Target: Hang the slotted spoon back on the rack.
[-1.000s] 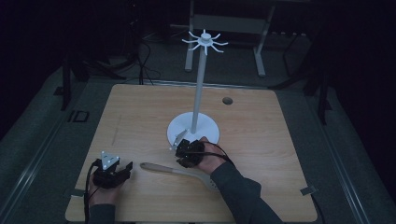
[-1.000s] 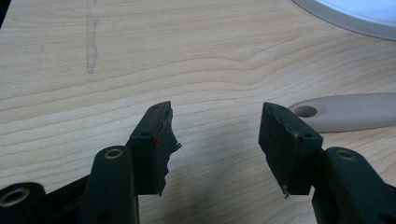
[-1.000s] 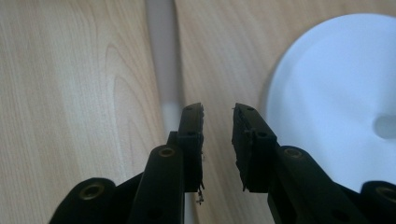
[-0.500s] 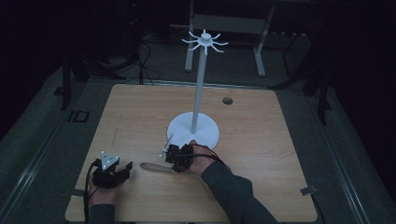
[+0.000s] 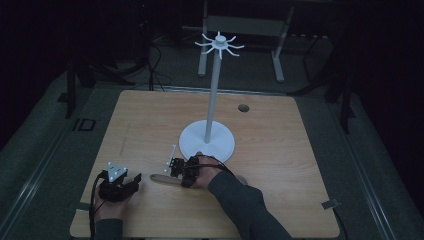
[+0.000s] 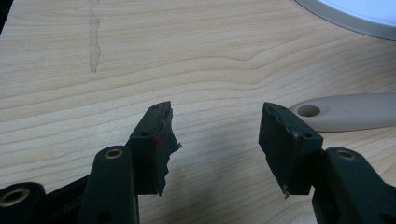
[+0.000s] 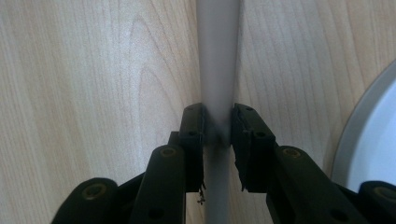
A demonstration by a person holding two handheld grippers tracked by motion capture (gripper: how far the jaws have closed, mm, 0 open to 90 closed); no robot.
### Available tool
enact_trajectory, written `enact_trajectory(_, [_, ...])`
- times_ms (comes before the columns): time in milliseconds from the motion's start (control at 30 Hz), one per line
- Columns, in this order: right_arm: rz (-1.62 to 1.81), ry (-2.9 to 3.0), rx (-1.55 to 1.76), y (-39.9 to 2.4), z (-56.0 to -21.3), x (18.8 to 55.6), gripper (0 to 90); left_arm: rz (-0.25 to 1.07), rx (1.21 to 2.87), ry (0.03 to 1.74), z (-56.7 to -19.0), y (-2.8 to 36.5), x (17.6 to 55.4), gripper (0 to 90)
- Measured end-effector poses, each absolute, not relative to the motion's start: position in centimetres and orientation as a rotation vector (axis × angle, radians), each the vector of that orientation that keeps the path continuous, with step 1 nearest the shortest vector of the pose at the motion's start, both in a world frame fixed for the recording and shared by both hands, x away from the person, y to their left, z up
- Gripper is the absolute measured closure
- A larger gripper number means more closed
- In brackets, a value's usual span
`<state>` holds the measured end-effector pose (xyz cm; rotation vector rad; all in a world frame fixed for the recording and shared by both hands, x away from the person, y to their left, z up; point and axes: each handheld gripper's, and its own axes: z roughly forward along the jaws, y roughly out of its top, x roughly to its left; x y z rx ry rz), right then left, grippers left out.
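- Utensil point(image 5: 161, 177) — pale, long-handled, lying flat on the table point(image 5: 300, 150) near its front edge, a little left of the middle; the hanging hole point(image 6: 308, 111) sits at the handle's left end.
- My right gripper point(image 5: 175, 167) — jaws closed on the handle's two sides, as the right gripper view shows, with the pads point(image 7: 194, 123) pressing the shaft point(image 7: 218, 70) partway along. The jaws have just been shifting a little around it.
- My left gripper point(image 5: 135, 179) — jaws spread apart with nothing between them, resting near the front-left corner, just left of the holed end.
- Rack point(image 5: 206, 141) — white round base near the table's middle, tall post, hooks point(image 5: 219, 43) at the top.
- Step in hand, by my reading: secure the handle for a lift toward the hooks.
- Doing it well: I keep the pads square on the shaft and squeeze evenly before lifting, so it cannot swivel.
- Lift straight up, away from the base rim.
- Keep the holed end free — it likely needs to meet a hook.
- Risk: a grip far from the balance point may let the long end droop.
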<state>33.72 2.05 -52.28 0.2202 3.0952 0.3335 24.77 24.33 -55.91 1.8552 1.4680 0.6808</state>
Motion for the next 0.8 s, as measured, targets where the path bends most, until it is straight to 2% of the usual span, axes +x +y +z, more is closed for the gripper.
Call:
enact_trajectory(533, [0.209,3.132,0.185,3.6,-53.0,34.3,72.0,0.683,1.850,1.469,-55.9,24.4,24.8,44.9])
enact_trajectory(800, [0.194,3.119,0.157,3.7,-53.0,34.1,74.1,0.684,1.850,1.469,-55.9,24.4,24.8,44.9])
